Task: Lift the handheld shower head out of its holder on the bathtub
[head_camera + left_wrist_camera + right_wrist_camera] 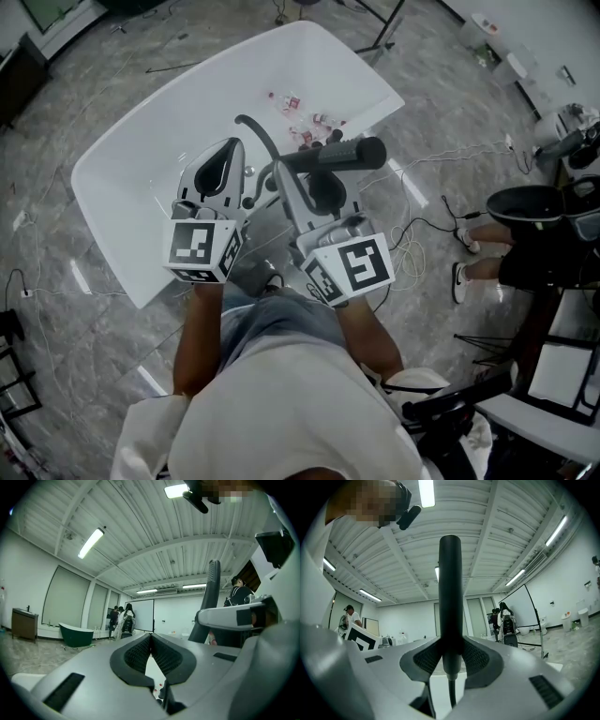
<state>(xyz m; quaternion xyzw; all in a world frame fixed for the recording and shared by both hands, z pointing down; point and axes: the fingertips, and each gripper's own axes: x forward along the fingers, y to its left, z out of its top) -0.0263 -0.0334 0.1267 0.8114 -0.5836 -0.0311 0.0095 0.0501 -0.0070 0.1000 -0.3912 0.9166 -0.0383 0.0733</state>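
The black handheld shower head [337, 155] is held level over the white bathtub [122, 187]. My right gripper [317, 176] is shut on its handle. In the right gripper view the black handle [451, 597] stands upright between the ribbed pads [426, 660], and its hose [451, 693] drops away below the jaws. That hose [262, 136] arcs over the tub toward the left in the head view. Beside it, my left gripper [227, 147] has its pads [138, 653] meeting at the tips with nothing between them. The shower head [211, 597] also shows at the right of the left gripper view.
Several small bottles [305, 127] lie in the tub's far end. Cables [422, 220] run over the marble floor right of the tub. A person's legs [478, 262] and dark equipment [530, 202] are at the right. A green tub [77, 634] and people [123, 620] stand far off.
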